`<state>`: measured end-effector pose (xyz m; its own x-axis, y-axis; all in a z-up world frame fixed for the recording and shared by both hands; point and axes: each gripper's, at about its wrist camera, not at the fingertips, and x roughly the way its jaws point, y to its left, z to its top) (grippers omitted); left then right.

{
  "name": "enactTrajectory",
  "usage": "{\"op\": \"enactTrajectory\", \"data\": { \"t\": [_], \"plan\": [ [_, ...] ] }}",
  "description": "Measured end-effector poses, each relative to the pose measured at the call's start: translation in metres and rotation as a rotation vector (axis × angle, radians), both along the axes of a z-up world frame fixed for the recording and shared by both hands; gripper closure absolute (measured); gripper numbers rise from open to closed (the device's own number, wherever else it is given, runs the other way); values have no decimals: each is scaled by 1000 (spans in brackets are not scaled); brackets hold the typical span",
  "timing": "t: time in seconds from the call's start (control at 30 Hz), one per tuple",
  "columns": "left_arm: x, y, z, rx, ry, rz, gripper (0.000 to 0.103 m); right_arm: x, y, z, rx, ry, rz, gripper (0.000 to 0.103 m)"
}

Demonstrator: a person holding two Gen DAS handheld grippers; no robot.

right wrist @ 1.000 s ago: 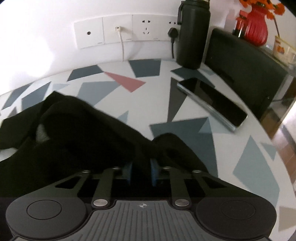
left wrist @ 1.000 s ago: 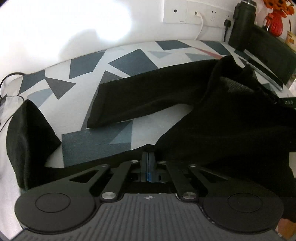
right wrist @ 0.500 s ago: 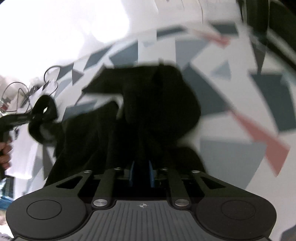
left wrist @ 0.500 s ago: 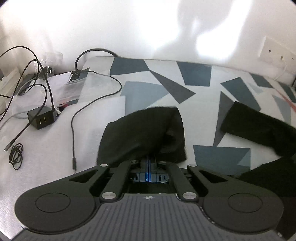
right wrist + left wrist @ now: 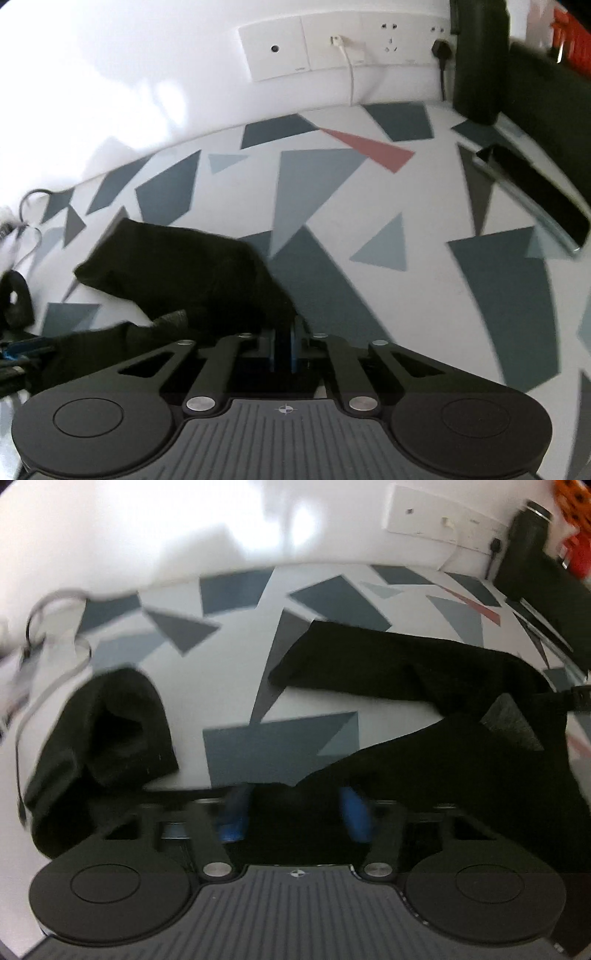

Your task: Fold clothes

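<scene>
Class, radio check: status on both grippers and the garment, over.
Left gripper open, cloth between its fingers. Right gripper shut on black garment. Garment sprawled unfolded across patterned table. Phone lies clear, far right.

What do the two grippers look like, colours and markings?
Both match: the left gripper and right gripper have black linkage arms with silver pivot screws, blue finger pads, two round black discs, and a grey ribbed housing with a small crosshair mark. No cables or sleeves visible.

Right gripper [image 5: 284, 345] pads pinched together on black garment [image 5: 184, 266]; cloth trails left over patterned tabletop [image 5: 369, 206]; phone [image 5: 535, 195] far right; wall sockets [image 5: 343, 44] behind.
</scene>
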<state>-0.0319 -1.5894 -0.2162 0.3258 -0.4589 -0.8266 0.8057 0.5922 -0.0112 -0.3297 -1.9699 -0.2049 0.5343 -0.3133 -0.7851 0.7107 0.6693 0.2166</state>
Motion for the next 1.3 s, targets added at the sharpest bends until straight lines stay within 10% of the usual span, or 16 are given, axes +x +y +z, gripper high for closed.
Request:
{"op": "enactTrajectory", "data": {
  "t": [0.27, 0.53, 0.83, 1.13, 1.3],
  "plan": [
    [-7, 23, 7, 8, -25, 6, 93, -111, 5, 15, -43, -34, -368, 98],
    [-18, 46, 5, 57, -14, 23, 93, -154, 27, -13, 27, 121, -469, 83],
    [-3, 63, 15, -22, 51, 38, 86, -122, 32, 25, -150, -25, -307, 74],
    [36, 77, 6, -1, 98, 179, 75, -49, 15, -1, -49, -8, -100, 60],
    [42, 78, -4, -19, 116, 182, 56, -34, 34, -8, -31, 37, -12, 90]
  ]
}}
